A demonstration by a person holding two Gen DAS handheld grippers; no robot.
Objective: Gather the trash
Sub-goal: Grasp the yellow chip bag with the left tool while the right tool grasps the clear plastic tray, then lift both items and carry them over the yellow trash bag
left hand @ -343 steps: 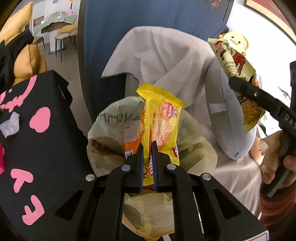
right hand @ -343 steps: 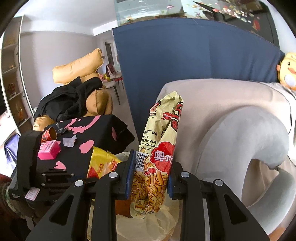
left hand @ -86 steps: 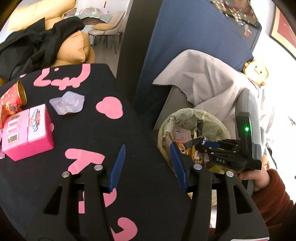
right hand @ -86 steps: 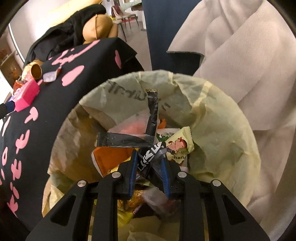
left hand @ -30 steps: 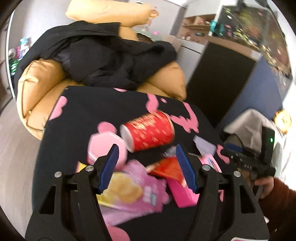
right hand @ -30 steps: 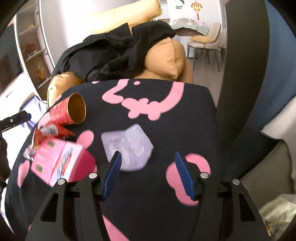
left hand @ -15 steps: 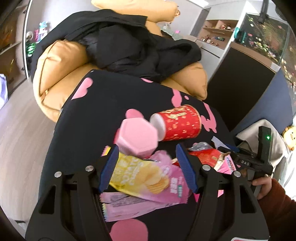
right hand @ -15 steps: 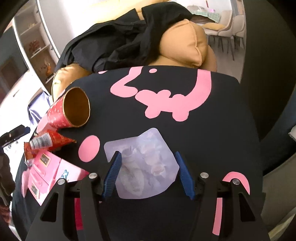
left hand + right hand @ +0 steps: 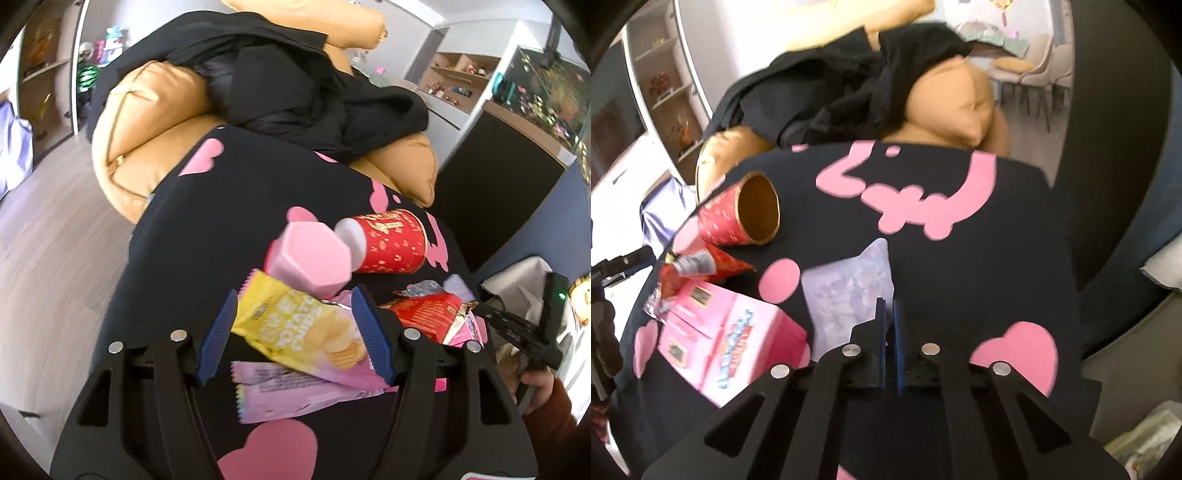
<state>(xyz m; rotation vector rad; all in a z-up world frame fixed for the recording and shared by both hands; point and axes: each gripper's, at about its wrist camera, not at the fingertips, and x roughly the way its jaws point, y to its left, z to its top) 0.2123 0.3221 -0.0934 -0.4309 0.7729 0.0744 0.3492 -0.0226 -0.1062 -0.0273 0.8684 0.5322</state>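
Item: pick-up step.
Right claw [image 9: 889, 317]: closed on clear wrapper [image 9: 846, 291], tabletop [image 9: 997, 266] centre; next, lift without tearing.
Left claw [image 9: 295, 332]: open astride yellow chip bag [image 9: 303, 328], red cup [image 9: 391, 245] at one o'clock; next, squeeze.

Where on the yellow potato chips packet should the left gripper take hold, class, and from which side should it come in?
Grip the flat body of the yellow chips packet across its short width, coming down from above and from the near side. It lies slanted on the pink wrappers, already between the open left gripper fingers, so a short drop should do. Its far end lies close to the pink hexagonal box.
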